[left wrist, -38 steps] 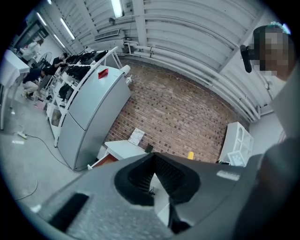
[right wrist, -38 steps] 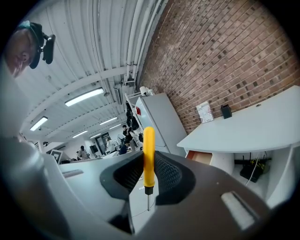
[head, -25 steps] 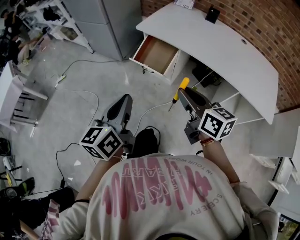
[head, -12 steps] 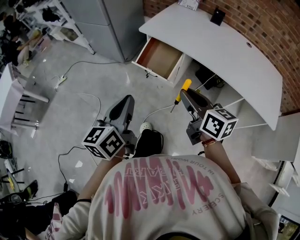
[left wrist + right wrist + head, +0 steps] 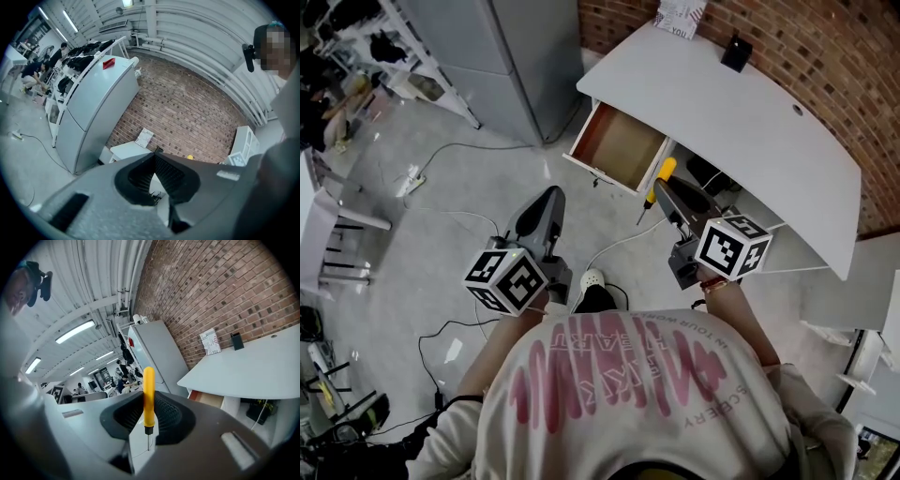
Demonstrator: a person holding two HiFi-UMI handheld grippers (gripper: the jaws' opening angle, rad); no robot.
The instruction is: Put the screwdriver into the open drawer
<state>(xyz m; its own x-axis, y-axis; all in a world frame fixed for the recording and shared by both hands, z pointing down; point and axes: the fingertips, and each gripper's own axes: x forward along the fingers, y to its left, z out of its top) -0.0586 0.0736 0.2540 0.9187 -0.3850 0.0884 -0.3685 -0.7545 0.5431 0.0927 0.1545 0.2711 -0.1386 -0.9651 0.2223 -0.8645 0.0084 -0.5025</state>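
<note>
Right gripper [image 5: 662,186] is clenched on the screwdriver [image 5: 667,167], yellow handle upright between its pads, shaft hanging below the jaws. Open drawer [image 5: 619,145] lies just ahead. Left gripper [image 5: 547,200] closed, empty.

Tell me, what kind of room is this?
Probably a workshop or lab: bare brick wall, cables across the concrete floor, and a white desk with its drawer open.
</note>
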